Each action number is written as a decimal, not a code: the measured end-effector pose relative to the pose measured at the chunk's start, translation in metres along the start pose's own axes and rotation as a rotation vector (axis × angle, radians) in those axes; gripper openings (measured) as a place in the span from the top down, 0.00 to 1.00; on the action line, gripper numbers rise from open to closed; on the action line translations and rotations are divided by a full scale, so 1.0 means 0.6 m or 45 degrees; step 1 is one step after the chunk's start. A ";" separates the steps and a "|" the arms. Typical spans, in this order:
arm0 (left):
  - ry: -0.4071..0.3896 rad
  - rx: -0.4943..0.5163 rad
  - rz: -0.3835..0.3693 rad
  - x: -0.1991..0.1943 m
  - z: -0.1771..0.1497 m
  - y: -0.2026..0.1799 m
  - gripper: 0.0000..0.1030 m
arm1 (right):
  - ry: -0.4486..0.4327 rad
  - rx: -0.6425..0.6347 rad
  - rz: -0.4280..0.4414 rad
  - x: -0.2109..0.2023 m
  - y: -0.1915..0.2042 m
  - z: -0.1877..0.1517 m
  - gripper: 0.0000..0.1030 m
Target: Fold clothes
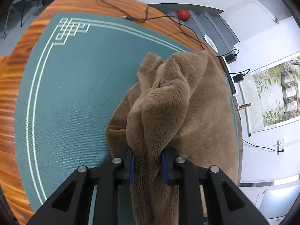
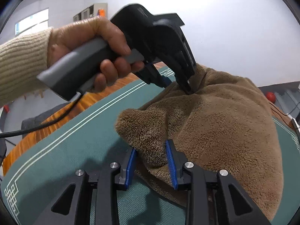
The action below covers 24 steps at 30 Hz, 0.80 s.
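Both tongs have hold of the same thing: a thick brown plush fleece garment (image 1: 183, 97), bunched and partly lifted off the dark green woven mat with pale line borders (image 1: 71, 86) that covers the reddish wooden table (image 1: 13, 97). The left gripper (image 1: 147, 166) has its blue-padded jaws drawn in on a fat rope of fleece, the pile bulging out above them. The right gripper (image 2: 151, 164) stands about as narrow, clamped on a rounded corner or hem of the same cloth. In the right wrist view the person's hand (image 2: 90, 43), in a cream ribbed sleeve (image 2: 20, 60), squeezes the grey handle of the left tool, whose tip is buried in the fabric.

The garment is nowhere near flat — it rises in a peaked heap between the two grips, with loose folds falling toward the mat's far side. Whether it is being shaken open or carried over into a fold, I cannot tell.

The risks look plain enough. The plush is thick and slippery, so a bunched grip may creep out under the cloth's own weight. Each jaw may be holding several layers, which would drag hidden folds along and leave a lumpy result. And the black cable (image 1: 142, 16) lying along the table's far edge could snag a trailing hem.
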<state>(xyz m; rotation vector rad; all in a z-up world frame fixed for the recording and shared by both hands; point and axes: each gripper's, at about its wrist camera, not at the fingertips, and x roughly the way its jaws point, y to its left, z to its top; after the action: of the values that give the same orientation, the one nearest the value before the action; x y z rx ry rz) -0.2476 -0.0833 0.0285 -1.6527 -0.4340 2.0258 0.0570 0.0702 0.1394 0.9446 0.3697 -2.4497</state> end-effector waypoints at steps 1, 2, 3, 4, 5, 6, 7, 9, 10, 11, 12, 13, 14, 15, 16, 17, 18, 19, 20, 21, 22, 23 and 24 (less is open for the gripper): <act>-0.006 -0.011 -0.002 0.004 -0.002 0.006 0.63 | -0.001 -0.017 0.027 0.000 0.000 -0.001 0.59; -0.012 -0.023 -0.005 0.008 -0.003 0.011 0.59 | 0.000 -0.026 0.058 -0.001 0.000 -0.001 0.51; -0.021 -0.021 0.003 0.009 -0.005 0.013 0.54 | 0.001 -0.030 0.079 -0.003 0.000 -0.001 0.49; -0.030 -0.018 0.012 0.009 -0.006 0.015 0.50 | 0.003 -0.028 0.094 -0.007 -0.001 -0.001 0.48; -0.037 -0.011 0.030 0.007 -0.007 0.015 0.45 | -0.010 -0.005 0.101 -0.017 -0.006 0.002 0.48; -0.044 -0.003 0.049 0.005 -0.007 0.014 0.42 | -0.024 0.019 0.107 -0.028 -0.012 0.004 0.48; -0.047 0.006 0.068 0.002 -0.008 0.013 0.37 | -0.038 0.043 0.114 -0.038 -0.018 0.006 0.48; -0.056 0.025 0.098 -0.006 -0.008 0.009 0.36 | -0.077 0.090 0.101 -0.054 -0.030 0.016 0.48; -0.062 0.035 0.109 -0.013 -0.008 0.004 0.35 | -0.121 0.132 0.063 -0.071 -0.046 0.022 0.48; -0.068 0.044 0.121 -0.020 -0.008 0.000 0.35 | -0.151 0.174 0.028 -0.083 -0.064 0.028 0.48; -0.097 0.050 0.142 -0.032 -0.007 -0.009 0.35 | -0.163 0.217 -0.012 -0.087 -0.081 0.032 0.48; -0.129 0.056 0.165 -0.045 -0.006 -0.018 0.35 | -0.160 0.249 -0.041 -0.082 -0.088 0.031 0.46; -0.160 0.062 0.187 -0.057 -0.005 -0.027 0.35 | -0.150 0.284 -0.056 -0.073 -0.099 0.031 0.45; -0.192 0.068 0.209 -0.070 -0.005 -0.036 0.35 | -0.135 0.312 -0.070 -0.062 -0.113 0.029 0.45; -0.224 0.074 0.232 -0.083 -0.004 -0.045 0.35 | -0.120 0.339 -0.084 -0.051 -0.127 0.027 0.45; -0.256 0.079 0.254 -0.096 -0.003 -0.054 0.35 | -0.100 0.350 -0.086 -0.040 -0.134 0.022 0.45; -0.287 0.085 0.277 -0.108 -0.002 -0.064 0.35 | -0.079 0.359 -0.086 -0.029 -0.141 0.017 0.45; -0.320 0.101 0.278 -0.117 -0.002 -0.077 0.35 | -0.064 0.361 -0.085 -0.018 -0.142 0.012 0.45; -0.340 0.123 0.270 -0.121 0.001 -0.092 0.35 | -0.048 0.363 -0.084 -0.008 -0.141 0.008 0.45; -0.346 0.150 0.260 -0.119 0.006 -0.108 0.35 | -0.037 0.351 -0.089 0.002 -0.141 0.007 0.44; -0.350 0.178 0.250 -0.117 0.010 -0.123 0.33 | -0.033 0.343 -0.091 0.010 -0.137 0.005 0.43; -0.345 0.213 0.257 -0.108 0.013 -0.139 0.32 | -0.029 0.336 -0.092 0.018 -0.133 0.002 0.40; -0.333 0.235 0.272 -0.096 0.017 -0.148 0.31 | -0.034 0.339 -0.094 0.024 -0.129 -0.001 0.39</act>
<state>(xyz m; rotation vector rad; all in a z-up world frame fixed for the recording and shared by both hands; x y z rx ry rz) -0.2339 -0.0405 0.1248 -1.3784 -0.1551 2.3735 0.0074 0.1309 0.1349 1.0200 0.0696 -2.6214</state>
